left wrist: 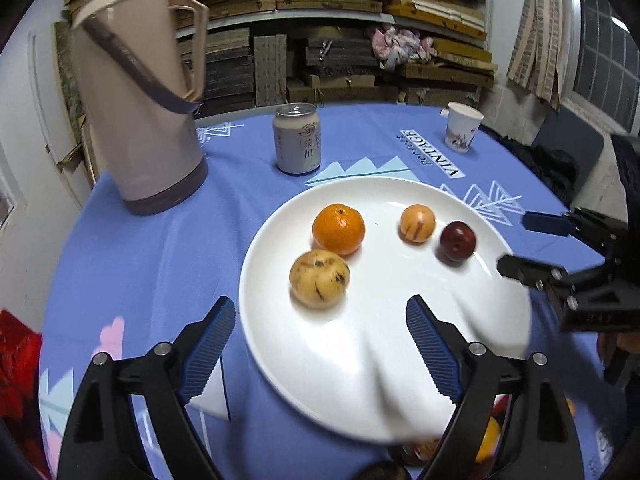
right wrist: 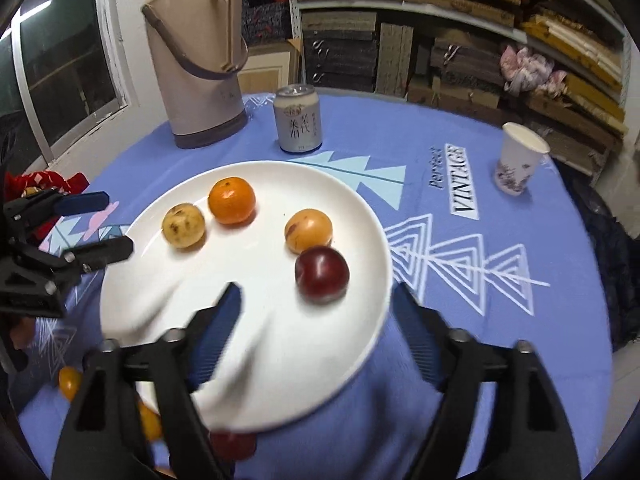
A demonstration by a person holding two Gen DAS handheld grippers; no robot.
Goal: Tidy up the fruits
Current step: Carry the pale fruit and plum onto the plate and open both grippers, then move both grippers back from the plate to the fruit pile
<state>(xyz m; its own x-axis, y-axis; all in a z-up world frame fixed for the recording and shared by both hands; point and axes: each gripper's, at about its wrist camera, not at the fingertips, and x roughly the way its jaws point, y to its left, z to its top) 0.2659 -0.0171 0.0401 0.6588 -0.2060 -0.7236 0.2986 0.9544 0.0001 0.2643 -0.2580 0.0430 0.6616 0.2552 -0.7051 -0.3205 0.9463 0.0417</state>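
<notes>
A white plate (left wrist: 360, 360) (right wrist: 248, 280) on the blue tablecloth holds an orange (left wrist: 339, 229) (right wrist: 232, 200), a spotted yellow fruit (left wrist: 319, 278) (right wrist: 183, 226), a small orange-yellow fruit (left wrist: 417, 223) (right wrist: 308, 231) and a dark red plum (left wrist: 458, 240) (right wrist: 322, 274). My left gripper (left wrist: 320, 304) (right wrist: 116, 226) hovers open over the plate's left rim, just short of the spotted fruit. My right gripper (right wrist: 317, 292) (left wrist: 524, 244) is open at the plate's right rim, just behind the plum. Neither holds anything.
Loose small fruits (right wrist: 69, 380) (left wrist: 490, 440) lie on the cloth near the plate's front edge. Behind the plate stand a beige thermos (left wrist: 140, 120) (right wrist: 196, 60), a drink can (left wrist: 297, 139) (right wrist: 298, 120) and a paper cup (left wrist: 462, 127) (right wrist: 518, 160). Stacked shelves fill the back.
</notes>
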